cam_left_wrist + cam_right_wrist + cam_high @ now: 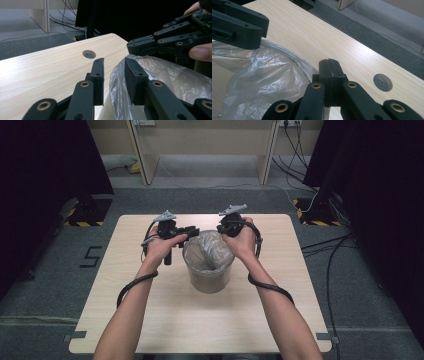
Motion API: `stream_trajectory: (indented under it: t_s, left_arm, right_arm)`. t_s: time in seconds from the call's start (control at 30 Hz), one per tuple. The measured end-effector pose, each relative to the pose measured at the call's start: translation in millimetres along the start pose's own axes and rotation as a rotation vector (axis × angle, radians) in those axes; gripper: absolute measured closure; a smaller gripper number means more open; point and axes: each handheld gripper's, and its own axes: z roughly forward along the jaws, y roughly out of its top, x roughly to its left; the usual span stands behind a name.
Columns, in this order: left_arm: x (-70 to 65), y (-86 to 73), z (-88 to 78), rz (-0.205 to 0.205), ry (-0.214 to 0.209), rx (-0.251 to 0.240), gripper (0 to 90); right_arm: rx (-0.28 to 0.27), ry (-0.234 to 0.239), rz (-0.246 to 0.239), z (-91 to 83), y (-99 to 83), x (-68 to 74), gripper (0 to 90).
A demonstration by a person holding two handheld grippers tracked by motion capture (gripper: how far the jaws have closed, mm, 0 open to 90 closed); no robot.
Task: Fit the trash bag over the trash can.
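Fitting the bag: a person works a clear plastic bag over the rim of a small grey bin that stands near the middle of the table.
Left hand-held gripper: jaws spread apart at the bin's near-left rim, with the bag's edge just beside the inner jaw; no pad clearly presses on the plastic.
Right hand-held gripper: jaws pressed together at the far-right rim; whether a fold of the bag is pinched between them cannot be told.
Risk, bag: if the left jaws close beside the film and not on it, the edge would likely slip back into the bin.
Risk, bin: a light bin pulled at from one side only could tilt or slide on the smooth table.
Risk, tear: thin film stretched hard between both sides might rip at the rim.
High view gives: both forearms, the whole bin and its place on the table.
Left gripper view gives: the gap between its jaws and a round hole in the table beyond.
Right gripper view gives: the crinkled film against the rim.
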Motion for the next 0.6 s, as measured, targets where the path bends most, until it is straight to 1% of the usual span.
stream_trajectory:
  t_s: [0.07,0.2,0.3,0.43,0.47,0.5,0.6]
  left_arm:
    - [-0.1,1.6,-3.0,-0.001,-0.008,-0.005,69.2]
    - [1.8,0.7,-2.9,-0.016,-0.009,0.011,73.8]
    - [2.1,-0.9,-1.0,-0.007,-0.013,0.026,76.3]
    - [-3.3,2.8,-3.8,0.011,-0.038,-0.006,73.2]
    - [-3.3,2.8,-3.8,0.011,-0.038,-0.006,71.8]
    - [-5.5,4.7,-4.3,0.026,-0.046,-0.001,69.7]
    - [-5.7,5.1,-3.3,0.035,-0.042,0.012,68.9]
  right_arm:
    - [0.004,-0.002,-0.001,0.5,-0.2,-0.3,90.0]
    - [0.011,0.000,0.001,1.5,-0.4,-1.2,90.0]
    - [0.014,0.000,0.001,1.5,0.0,-0.9,90.0]
    - [0.014,-0.005,-0.001,1.7,0.4,-0.1,90.0]
    - [0.014,-0.005,-0.001,1.7,0.4,-0.1,90.0]
    - [0.014,-0.006,-0.002,2.0,0.4,0.0,90.0]
    - [0.014,-0.007,-0.002,2.0,0.4,0.3,90.0]
